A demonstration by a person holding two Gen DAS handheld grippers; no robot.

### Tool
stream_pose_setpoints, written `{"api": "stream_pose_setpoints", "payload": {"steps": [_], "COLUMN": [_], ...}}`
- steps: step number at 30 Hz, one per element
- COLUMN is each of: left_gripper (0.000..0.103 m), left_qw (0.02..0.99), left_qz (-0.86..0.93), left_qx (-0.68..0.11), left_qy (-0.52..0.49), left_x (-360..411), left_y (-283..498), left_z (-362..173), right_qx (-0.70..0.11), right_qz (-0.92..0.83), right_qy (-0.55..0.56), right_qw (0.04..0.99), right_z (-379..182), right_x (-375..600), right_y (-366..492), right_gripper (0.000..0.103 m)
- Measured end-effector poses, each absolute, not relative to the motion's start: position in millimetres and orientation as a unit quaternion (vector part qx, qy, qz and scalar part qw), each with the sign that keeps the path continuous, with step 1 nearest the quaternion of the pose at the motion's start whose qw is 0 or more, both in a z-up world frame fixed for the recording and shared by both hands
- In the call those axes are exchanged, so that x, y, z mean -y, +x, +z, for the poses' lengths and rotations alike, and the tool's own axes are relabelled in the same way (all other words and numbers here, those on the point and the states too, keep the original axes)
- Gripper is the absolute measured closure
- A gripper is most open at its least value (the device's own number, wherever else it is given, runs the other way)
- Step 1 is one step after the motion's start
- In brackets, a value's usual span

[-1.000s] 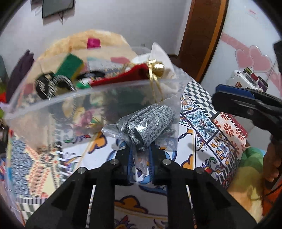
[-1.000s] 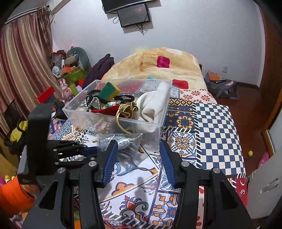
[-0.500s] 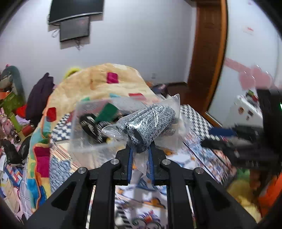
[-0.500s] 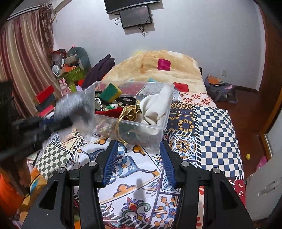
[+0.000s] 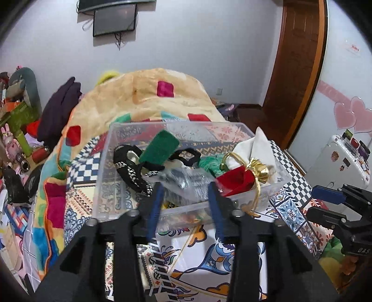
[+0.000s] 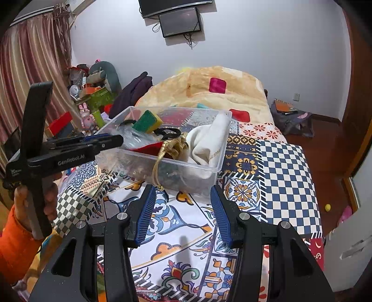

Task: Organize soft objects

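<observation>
Right gripper (image 6: 181, 215) nearest: jaws spread, nothing between them, held low over the patterned bedspread (image 6: 286, 167) just short of the bin's (image 6: 223, 148) near wall. Left gripper (image 5: 184, 209) jaws also spread wide, nothing pinched; tips sit at the bin's near rim. Bagged grey roll (image 5: 186, 182) lies blurred just past the left tips, inside the bin at its front, resting on the other contents, free of both fingers. From the right view the left gripper reaches in from the left side with its tips over the bin's left wall. Also in the bin: red pouch (image 5: 237, 181) with gold cord (image 6: 158, 167) draped over the front wall, white cloth (image 6: 209, 144) standing in the right corner, green-yellow sponge (image 6: 146, 122) propped toward the back, black braided headband (image 5: 130, 169) at left. Bin is clear plastic, sits on the bed. Beyond it a tan blanket (image 5: 144, 97) is heaped at the head of the bed; monitor (image 6: 180, 22) on the far wall.
</observation>
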State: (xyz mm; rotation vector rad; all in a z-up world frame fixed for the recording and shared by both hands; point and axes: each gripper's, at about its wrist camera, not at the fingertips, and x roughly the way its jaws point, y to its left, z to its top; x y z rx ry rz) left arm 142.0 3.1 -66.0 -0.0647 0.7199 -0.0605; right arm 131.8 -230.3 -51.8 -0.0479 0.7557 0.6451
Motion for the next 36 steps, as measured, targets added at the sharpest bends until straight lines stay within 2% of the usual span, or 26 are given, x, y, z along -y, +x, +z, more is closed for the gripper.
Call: {"api": "stream_pose_setpoints", "payload": {"steps": [5,10,11,14,15,19,21,25,27,32,36], "left_gripper": [0.055,0.047,0.046,0.043,0.040,0.030,0.027,0.016,0.006,0.003,0.002], "left_qw": [0.947,0.960,0.963,0.969,0.971,0.978,0.979,0.982,0.983,0.985,0.984], "left_qz": [-0.033,-0.033,-0.034,-0.037,-0.037,-0.033,-0.036,-0.034,-0.030,-0.023,-0.025], "left_qx": [-0.319,-0.276,-0.265,-0.242,-0.235,-0.204,-0.198,-0.184,-0.178,-0.171,-0.171], "left_qy": [-0.024,-0.037,-0.040,-0.039,-0.037,-0.033,-0.032,-0.025,-0.029,-0.028,-0.029], "left_x": [-4,-8,-9,-10,-10,-9,-8,-5,-5,-6,-5], "left_y": [122,97,91,79,75,60,56,47,44,42,42], "left_z": [-47,-23,-17,-3,0,10,13,14,14,13,11], "right_qx": [-0.344,-0.305,-0.294,-0.258,-0.250,-0.222,-0.214,-0.205,-0.206,-0.206,-0.207], "right_qz": [0.310,0.311,0.312,0.313,0.313,0.314,0.314,0.312,0.311,0.306,0.307], "right_qy": [-0.029,-0.039,-0.037,-0.027,-0.026,-0.029,-0.030,-0.034,-0.034,-0.023,-0.014], "right_qw": [0.886,0.899,0.903,0.914,0.916,0.923,0.925,0.927,0.927,0.929,0.929], "right_z": [-36,-11,-4,13,17,29,30,28,25,22,22], "right_x": [227,223,222,220,219,212,209,204,204,207,212], "right_y": [127,116,114,105,104,94,91,87,86,89,87], "right_gripper": [0.057,0.057,0.056,0.034,0.031,0.027,0.017,0.014,0.012,0.005,0.004]}}
